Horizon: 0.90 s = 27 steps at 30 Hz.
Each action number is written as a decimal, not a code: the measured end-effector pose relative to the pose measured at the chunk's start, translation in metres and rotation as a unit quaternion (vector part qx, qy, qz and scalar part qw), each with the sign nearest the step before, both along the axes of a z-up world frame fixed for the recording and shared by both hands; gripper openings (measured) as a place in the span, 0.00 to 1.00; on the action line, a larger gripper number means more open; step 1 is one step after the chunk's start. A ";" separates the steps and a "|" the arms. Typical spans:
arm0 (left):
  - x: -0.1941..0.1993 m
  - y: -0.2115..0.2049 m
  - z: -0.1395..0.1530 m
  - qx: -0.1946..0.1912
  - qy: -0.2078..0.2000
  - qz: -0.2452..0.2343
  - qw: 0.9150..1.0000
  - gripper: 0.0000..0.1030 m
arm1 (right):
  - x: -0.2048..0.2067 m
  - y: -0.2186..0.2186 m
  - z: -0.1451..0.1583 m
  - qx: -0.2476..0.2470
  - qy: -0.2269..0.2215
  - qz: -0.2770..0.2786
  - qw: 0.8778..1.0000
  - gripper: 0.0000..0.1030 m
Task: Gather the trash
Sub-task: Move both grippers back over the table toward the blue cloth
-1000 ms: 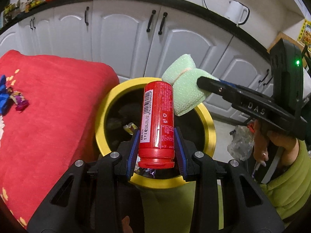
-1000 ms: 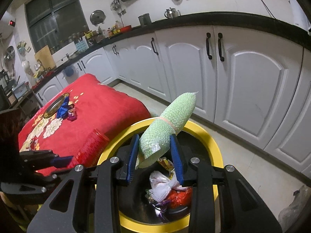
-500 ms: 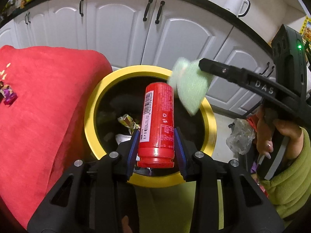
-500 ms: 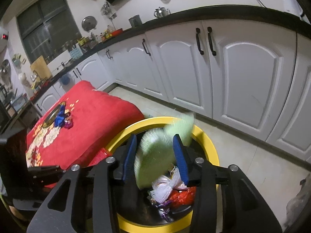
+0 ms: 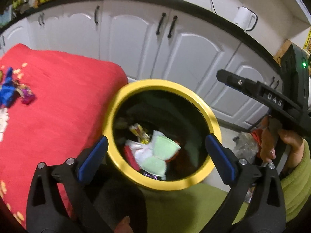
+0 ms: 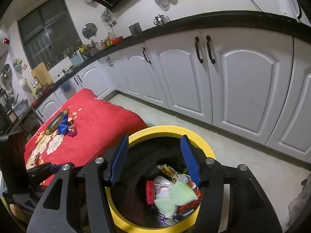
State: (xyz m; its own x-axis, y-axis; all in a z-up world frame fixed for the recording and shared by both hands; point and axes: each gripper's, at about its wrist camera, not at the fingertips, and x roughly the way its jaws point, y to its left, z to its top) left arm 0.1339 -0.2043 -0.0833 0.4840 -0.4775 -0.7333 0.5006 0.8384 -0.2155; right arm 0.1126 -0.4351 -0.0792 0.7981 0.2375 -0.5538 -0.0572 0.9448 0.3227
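A red cloth-covered table (image 6: 93, 128) with a floral print is seen bearing blue and purple crumpled wrappers (image 6: 67, 128) beside a round metal plate (image 6: 55, 121).

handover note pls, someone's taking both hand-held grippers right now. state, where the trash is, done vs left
Left hand-held gripper: open, empty, over the yellow bin.
Right hand-held gripper: open, empty, also above the bin.
Done: green foam piece and red can lie in the bin on the other trash.
Left: blue and purple wrappers on the red cloth beside the bin. Collect those next, probably with the left one, which is nearer.
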 end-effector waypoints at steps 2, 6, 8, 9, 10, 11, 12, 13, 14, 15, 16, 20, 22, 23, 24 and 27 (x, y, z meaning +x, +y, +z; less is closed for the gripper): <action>0.000 0.006 0.007 0.005 -0.017 0.014 1.000 0.89 | -0.001 0.003 0.003 -0.001 -0.004 0.004 1.000 0.53; -0.003 0.020 0.022 0.012 -0.055 0.042 0.998 0.89 | -0.002 0.011 0.009 -0.002 -0.012 0.011 1.000 0.53; -0.004 0.028 0.030 0.013 -0.072 0.055 0.996 0.89 | -0.004 0.016 0.012 -0.004 -0.016 0.016 1.000 0.53; -0.004 0.032 0.032 0.014 -0.079 0.061 0.995 0.89 | -0.004 0.019 0.015 -0.005 -0.020 0.019 1.000 0.53; -0.005 0.036 0.037 0.013 -0.088 0.070 0.994 0.89 | -0.005 0.022 0.017 -0.006 -0.023 0.022 0.999 0.53; -0.005 0.039 0.039 0.012 -0.093 0.074 0.993 0.89 | -0.006 0.025 0.019 -0.007 -0.025 0.026 0.999 0.53; -0.005 0.044 0.042 0.010 -0.097 0.079 0.992 0.89 | -0.007 0.027 0.020 -0.009 -0.027 0.029 0.999 0.53; -0.005 0.049 0.045 0.007 -0.101 0.086 0.991 0.89 | -0.007 0.030 0.022 -0.010 -0.030 0.032 0.999 0.53; -0.006 0.051 0.047 0.006 -0.104 0.090 0.991 0.89 | -0.007 0.034 0.024 -0.012 -0.032 0.036 0.999 0.53; -0.006 0.055 0.049 0.004 -0.107 0.095 0.990 0.89 | -0.007 0.038 0.026 -0.014 -0.034 0.041 0.998 0.53; -0.006 0.059 0.052 0.003 -0.111 0.101 0.989 0.89 | -0.007 0.043 0.028 -0.016 -0.036 0.045 0.998 0.53; -0.009 0.074 0.056 -0.003 -0.120 0.119 0.986 0.89 | -0.007 0.061 0.033 -0.025 -0.043 0.064 0.997 0.53; -0.010 0.082 0.060 -0.004 -0.127 0.130 0.983 0.89 | -0.007 0.069 0.036 -0.029 -0.046 0.072 0.996 0.53; -0.011 0.086 0.061 -0.003 -0.129 0.134 0.983 0.89 | -0.007 0.074 0.037 -0.031 -0.047 0.078 0.995 0.53; -0.011 0.090 0.062 -0.003 -0.132 0.138 0.982 0.89 | -0.007 0.078 0.038 -0.032 -0.048 0.082 0.995 0.53; -0.013 0.104 0.067 -0.004 -0.141 0.154 0.978 0.89 | -0.005 0.091 0.042 -0.037 -0.051 0.096 0.993 0.53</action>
State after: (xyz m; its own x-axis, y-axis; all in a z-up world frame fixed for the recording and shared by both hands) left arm 0.1207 -0.1004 -0.0165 0.7887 -0.2822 -0.5462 0.2646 0.9578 -0.1126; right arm 0.1074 -0.3445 -0.0373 0.7953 0.3520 -0.4935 -0.2670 0.9343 0.2362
